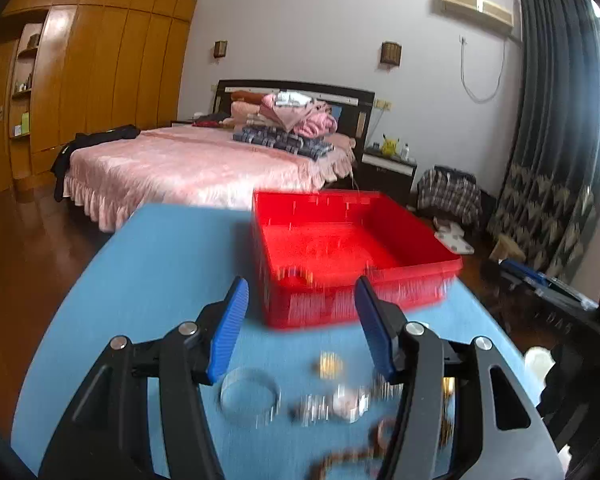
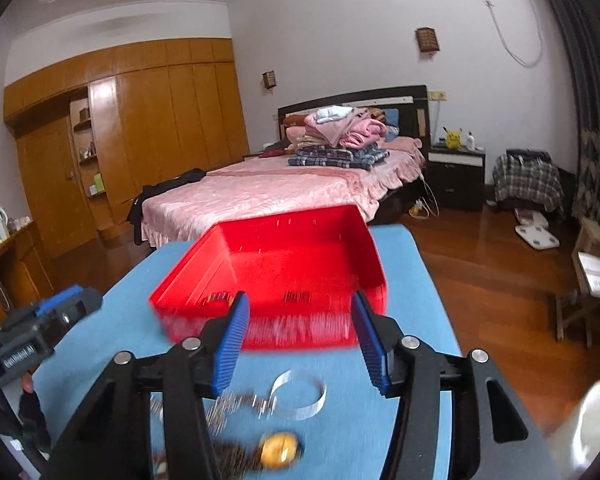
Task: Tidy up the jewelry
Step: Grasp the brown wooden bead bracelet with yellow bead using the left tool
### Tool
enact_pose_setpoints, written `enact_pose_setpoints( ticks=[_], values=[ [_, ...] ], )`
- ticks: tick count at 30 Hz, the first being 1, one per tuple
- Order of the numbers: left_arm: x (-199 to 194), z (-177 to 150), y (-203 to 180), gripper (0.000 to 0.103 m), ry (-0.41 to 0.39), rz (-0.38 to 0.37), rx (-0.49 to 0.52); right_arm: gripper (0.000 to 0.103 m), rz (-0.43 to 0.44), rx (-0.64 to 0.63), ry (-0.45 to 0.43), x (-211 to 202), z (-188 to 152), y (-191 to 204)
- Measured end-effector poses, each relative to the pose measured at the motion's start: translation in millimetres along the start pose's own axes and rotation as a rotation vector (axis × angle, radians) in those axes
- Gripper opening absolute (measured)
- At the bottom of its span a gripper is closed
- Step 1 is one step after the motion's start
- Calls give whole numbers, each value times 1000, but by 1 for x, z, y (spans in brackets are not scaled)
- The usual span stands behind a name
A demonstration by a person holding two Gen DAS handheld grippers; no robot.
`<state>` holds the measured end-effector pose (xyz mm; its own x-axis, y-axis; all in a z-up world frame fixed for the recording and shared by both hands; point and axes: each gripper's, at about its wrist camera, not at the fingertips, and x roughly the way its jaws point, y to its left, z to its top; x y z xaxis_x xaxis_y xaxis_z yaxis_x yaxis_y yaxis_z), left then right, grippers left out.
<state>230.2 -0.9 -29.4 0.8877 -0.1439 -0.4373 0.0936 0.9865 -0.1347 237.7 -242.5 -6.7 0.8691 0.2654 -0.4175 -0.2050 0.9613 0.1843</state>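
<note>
A red plastic tray (image 1: 412, 270) stands at the far end of the blue table (image 1: 152, 264); a small piece of jewelry (image 1: 294, 274) lies in its near corner. Loose jewelry lies on the near table: a clear bangle (image 1: 250, 396), a gold ring (image 1: 329, 364), a watch (image 1: 340, 402) and a brown bead bracelet (image 1: 340, 460). My left gripper (image 1: 300, 304) is open and empty above them. In the right wrist view the tray (image 2: 300, 240), a silver bangle (image 2: 300, 394) and a gold piece (image 2: 280, 450) show. My right gripper (image 2: 298, 316) is open and empty.
The left gripper's body (image 2: 40, 328) shows at the left of the right wrist view. A pink bed (image 1: 196, 164) with folded clothes stands beyond the table. A wooden wardrobe (image 1: 100, 80) lines the left wall. Wooden floor surrounds the table.
</note>
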Motion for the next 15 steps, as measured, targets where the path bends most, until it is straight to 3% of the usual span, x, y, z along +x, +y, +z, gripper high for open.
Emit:
enact_pose_setpoints(
  ticks=[5,15],
  values=[
    [-20,-41,-1,53,51,54,0,52,-22,-7,-6,-26,-34,12],
    [-27,-88,-10,50,134,60,-9,52,-14,-46,17,-40,-73,33]
  ],
)
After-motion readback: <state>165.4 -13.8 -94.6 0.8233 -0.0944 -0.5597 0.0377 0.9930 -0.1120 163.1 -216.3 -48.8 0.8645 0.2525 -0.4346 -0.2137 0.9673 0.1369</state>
